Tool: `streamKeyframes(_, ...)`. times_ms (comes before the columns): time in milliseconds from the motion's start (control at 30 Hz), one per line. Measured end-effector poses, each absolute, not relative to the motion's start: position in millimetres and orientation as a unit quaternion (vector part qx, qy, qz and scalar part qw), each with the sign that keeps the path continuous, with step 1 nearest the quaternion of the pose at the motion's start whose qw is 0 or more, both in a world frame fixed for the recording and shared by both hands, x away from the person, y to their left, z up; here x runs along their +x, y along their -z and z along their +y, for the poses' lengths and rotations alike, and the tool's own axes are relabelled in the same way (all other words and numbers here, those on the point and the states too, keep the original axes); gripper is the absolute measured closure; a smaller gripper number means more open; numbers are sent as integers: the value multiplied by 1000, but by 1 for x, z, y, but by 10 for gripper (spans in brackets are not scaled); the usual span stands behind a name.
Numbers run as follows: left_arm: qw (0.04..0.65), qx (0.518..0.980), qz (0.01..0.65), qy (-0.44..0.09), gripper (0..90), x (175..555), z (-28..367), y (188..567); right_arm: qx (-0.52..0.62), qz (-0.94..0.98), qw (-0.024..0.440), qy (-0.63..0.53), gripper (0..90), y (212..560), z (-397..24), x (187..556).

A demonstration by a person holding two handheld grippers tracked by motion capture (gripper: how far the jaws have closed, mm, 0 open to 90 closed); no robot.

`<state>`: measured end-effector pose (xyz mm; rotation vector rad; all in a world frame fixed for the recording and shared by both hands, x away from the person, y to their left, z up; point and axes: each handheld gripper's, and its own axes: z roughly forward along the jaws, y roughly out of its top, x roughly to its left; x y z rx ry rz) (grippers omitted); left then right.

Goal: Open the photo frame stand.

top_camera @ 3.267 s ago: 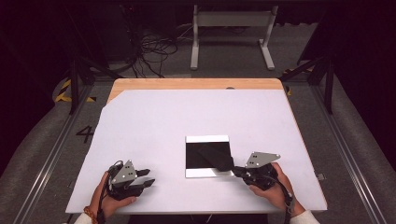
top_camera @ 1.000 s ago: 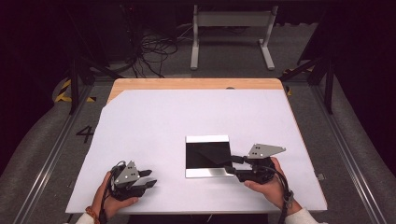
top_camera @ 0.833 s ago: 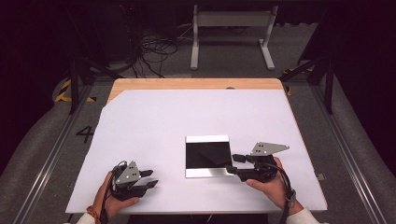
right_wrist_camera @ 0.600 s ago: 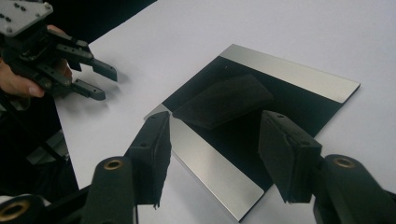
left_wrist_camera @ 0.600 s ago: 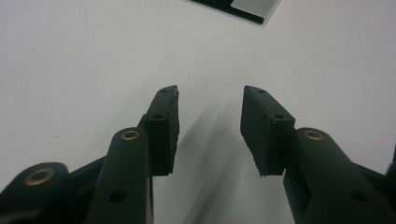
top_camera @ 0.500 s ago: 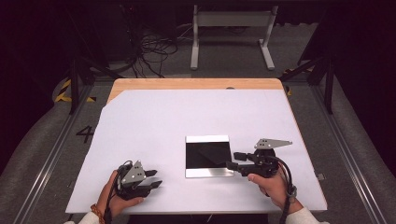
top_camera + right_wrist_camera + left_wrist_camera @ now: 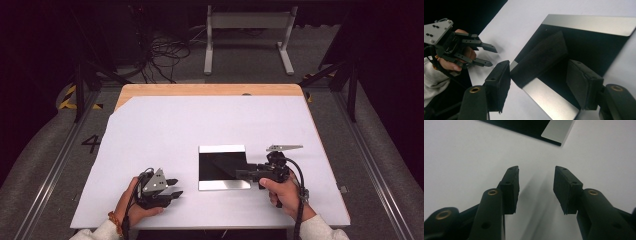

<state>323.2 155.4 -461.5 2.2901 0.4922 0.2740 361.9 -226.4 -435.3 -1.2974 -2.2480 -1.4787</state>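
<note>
Meanwhile, both hand-held grippers [image 7: 172, 189] [image 7: 242, 173] apart (empty), right one over mirror plate [image 7: 220, 165].

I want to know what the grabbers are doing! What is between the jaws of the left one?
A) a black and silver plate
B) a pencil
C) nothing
C: in the left gripper view the left gripper stands open over bare white table, the black plate lying farther off.

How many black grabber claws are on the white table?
2: the left gripper near the table's front left, and the right gripper at the dark mirror panel's right edge.
</note>
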Motion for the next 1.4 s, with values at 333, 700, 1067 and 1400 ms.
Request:
streamKeyframes(333, 371, 907, 173, -102, 525, 333, 132, 463, -439, -751, 87, 485, 480, 441, -226, 359)
streamKeyframes(700, 377, 900, 192, -106, 465, 336, 133, 464, -447, -741, 105, 490, 452, 450, -225, 367)
streamKeyframes(1067, 412, 879, 221, -90, 343, 347, 135, 458, -429, -748, 97, 497, 537, 453, -219, 370)
streamKeyframes(1400, 417, 875, 245, -39, 247, 372, 114, 463, -403, -760, 74, 504, 557, 452, -218, 365)
